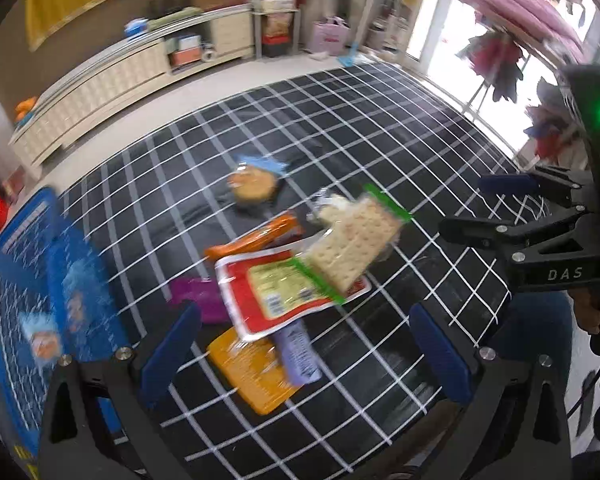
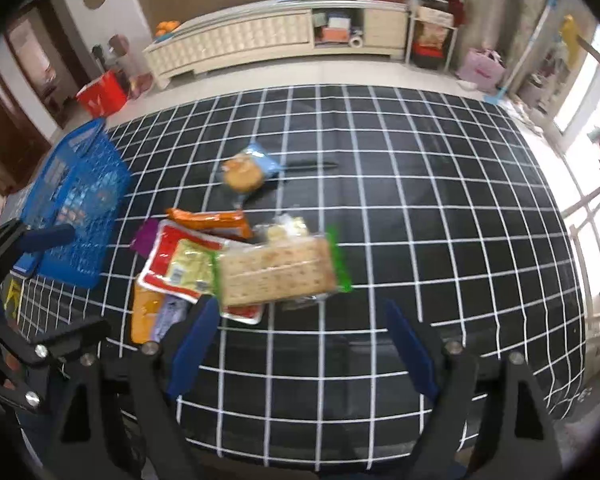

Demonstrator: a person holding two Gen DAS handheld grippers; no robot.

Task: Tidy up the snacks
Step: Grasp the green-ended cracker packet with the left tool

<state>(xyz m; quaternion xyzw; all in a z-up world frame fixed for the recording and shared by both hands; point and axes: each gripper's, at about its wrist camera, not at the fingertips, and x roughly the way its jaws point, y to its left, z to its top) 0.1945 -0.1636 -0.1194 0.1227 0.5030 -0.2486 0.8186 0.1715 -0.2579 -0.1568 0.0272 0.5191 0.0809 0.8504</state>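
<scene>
1. On the table lies a black cloth with white squares, and behind it a long cream cabinet runs along the brown wall.
2. Near the middle of the cloth sits a small heap of snack packs: a see-through cracker pack with green ends lies on top of a flat red and yellow pack.
3. A long orange pack, a purple pack and a flat orange pack poke out from under the heap.
4. A round cake in a blue wrapper lies alone, farther back.
5. A blue basket with holes in its sides stands at the left edge, and a small pack lies inside.
6. The left gripper hangs over the near side of the heap with its blue fingers wide apart, holding nothing.
7. The right gripper is also spread wide with nothing in it, just in front of the crackers.
</scene>
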